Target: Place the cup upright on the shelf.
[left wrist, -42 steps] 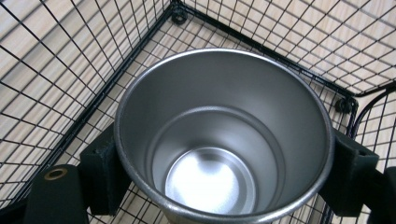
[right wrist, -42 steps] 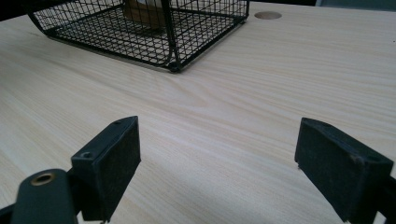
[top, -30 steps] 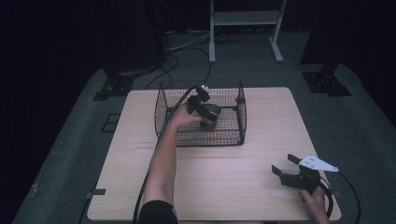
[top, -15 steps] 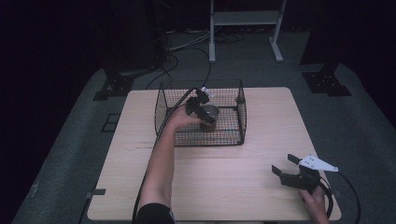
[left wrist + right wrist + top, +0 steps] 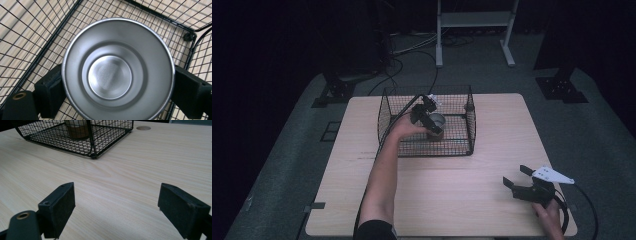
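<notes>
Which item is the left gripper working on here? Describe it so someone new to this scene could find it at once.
Start at the wooden table and find the black wire basket on its far half. Inside stands a metal cup, open end up, between the jaws of the left gripper, which have just been opening. It is the one shiny, round thing in the basket, with a stepped silver inside.

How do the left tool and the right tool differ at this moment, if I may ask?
The left tool reaches into the wire basket; the right tool sits low over the bare table. The left tool's jaws, which have just been opening, flank a steel cup; the right tool's stand wide with nothing between. Both have black padded jaws.
</notes>
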`<action>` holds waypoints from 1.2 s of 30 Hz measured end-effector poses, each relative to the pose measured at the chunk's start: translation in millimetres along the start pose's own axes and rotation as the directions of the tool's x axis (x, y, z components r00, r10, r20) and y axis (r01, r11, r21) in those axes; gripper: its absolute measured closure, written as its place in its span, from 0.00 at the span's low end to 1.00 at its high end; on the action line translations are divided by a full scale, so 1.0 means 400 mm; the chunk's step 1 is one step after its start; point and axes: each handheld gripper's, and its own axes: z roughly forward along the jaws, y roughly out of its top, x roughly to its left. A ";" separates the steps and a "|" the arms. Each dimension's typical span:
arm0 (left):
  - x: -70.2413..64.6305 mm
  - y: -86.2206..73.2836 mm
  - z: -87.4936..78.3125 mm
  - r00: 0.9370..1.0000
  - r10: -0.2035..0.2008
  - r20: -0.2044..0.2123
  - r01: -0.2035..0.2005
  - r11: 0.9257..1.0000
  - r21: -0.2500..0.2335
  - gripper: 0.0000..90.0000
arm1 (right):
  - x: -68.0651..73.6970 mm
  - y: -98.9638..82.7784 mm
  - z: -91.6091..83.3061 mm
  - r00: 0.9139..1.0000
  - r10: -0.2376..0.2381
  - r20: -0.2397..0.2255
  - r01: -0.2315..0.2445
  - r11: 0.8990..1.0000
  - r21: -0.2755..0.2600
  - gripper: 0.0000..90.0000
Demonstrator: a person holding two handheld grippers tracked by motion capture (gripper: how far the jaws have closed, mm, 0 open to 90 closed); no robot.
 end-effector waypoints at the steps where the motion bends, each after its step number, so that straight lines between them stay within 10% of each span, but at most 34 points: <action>1: 0.000 0.000 -0.002 1.000 0.004 -0.002 -0.004 1.000 -0.002 0.12 | 0.000 0.000 0.000 1.000 0.000 0.000 0.000 1.000 0.000 0.15; 36: -0.059 0.016 -0.140 0.998 0.036 -0.054 -0.042 0.991 -0.124 0.08 | 0.001 0.001 0.001 1.000 0.000 0.006 0.000 1.000 -0.001 0.15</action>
